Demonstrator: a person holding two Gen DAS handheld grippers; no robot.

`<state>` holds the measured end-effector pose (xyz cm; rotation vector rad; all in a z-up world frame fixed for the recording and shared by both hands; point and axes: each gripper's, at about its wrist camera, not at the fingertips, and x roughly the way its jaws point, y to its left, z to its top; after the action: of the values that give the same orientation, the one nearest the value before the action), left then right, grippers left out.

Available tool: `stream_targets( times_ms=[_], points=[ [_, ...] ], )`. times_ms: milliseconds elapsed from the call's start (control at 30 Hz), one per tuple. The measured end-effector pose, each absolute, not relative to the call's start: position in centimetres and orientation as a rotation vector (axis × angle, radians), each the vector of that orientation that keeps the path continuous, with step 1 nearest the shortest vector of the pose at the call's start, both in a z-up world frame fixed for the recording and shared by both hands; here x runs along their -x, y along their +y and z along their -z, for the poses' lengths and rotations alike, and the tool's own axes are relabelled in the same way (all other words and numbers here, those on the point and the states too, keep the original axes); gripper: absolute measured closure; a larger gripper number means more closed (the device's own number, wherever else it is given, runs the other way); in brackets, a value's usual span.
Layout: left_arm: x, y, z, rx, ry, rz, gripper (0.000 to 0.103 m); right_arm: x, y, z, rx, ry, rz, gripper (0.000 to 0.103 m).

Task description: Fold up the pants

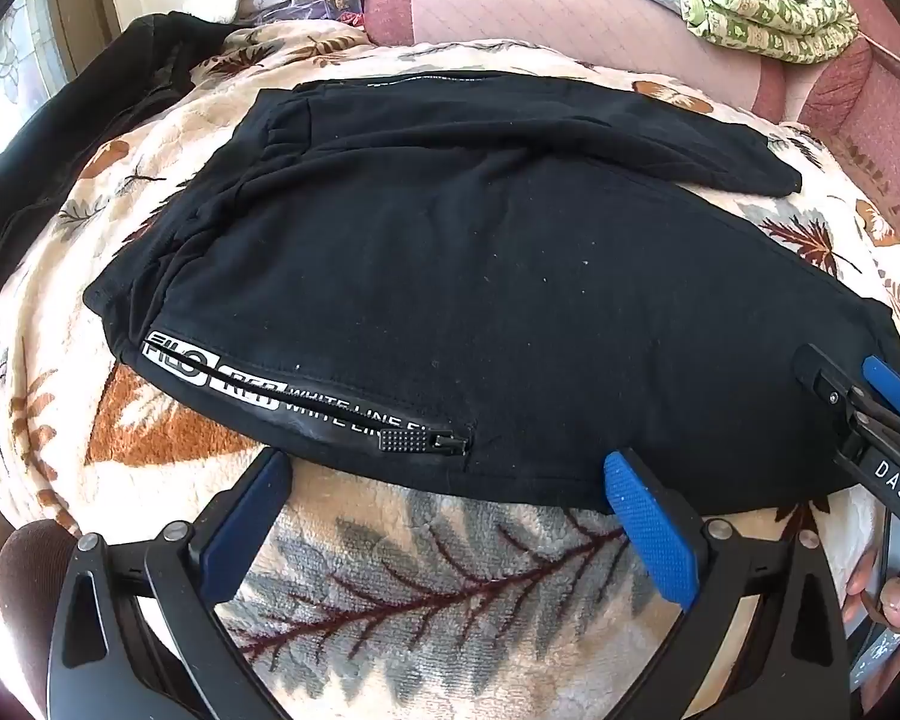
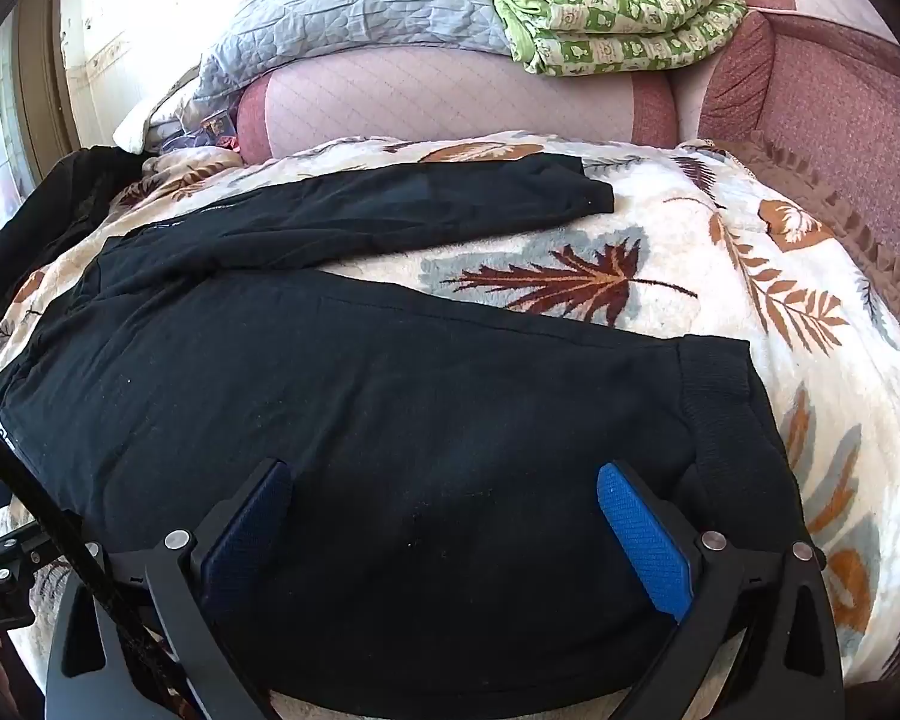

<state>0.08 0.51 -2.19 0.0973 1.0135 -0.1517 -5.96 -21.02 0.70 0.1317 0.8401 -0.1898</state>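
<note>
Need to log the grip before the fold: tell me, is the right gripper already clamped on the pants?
No: the right gripper stands wide open over the black pants, its pads apart with no cloth pinched.

Black pants — folded, flat on the leaf-patterned blanket, zip pocket showing

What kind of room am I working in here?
Probably a home living room or bedroom: the black pants lie on a leaf-print fleece blanket, a pink upholstered sofa behind holds a folded green quilt.
</note>
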Motion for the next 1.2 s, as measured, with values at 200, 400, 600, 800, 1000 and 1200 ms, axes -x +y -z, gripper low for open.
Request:
stream_targets(
  times_ms=[200, 400, 600, 800, 1000, 1200],
  points=[
    [-0.15, 0.46, 2.22, -0.096, 1.015, 0.151, 0.000, 5.99, -20.98, -0.63, -0.132, 0.838, 0.189, 0.000],
    [-0.07, 0.35, 2.21, -0.098, 1.013, 0.149, 0.000, 5.93, -21.04, -0.57, -0.128, 0.840, 0.190, 0.000],
    [-0.07, 0.40, 2.15, -0.094, 1.010, 0.155, 0.000, 5.89, -20.90, -0.52, -0.133, 0.837, 0.189, 0.000],
    [0.14, 0.74, 2.09, -0.088, 1.011, 0.172, 0.000, 5.87, -20.79, -0.48, -0.132, 0.838, 0.189, 0.000],
    [0.37, 0.93, 2.10, -0.084, 1.005, 0.181, 0.000, 5.91, -20.74, -0.41, -0.132, 0.839, 0.189, 0.000],
    [0.47, 0.84, 2.12, -0.110, 1.006, 0.197, 0.000, 5.62, -20.53, -0.90, -0.132, 0.840, 0.188, 0.000]
  ],
)
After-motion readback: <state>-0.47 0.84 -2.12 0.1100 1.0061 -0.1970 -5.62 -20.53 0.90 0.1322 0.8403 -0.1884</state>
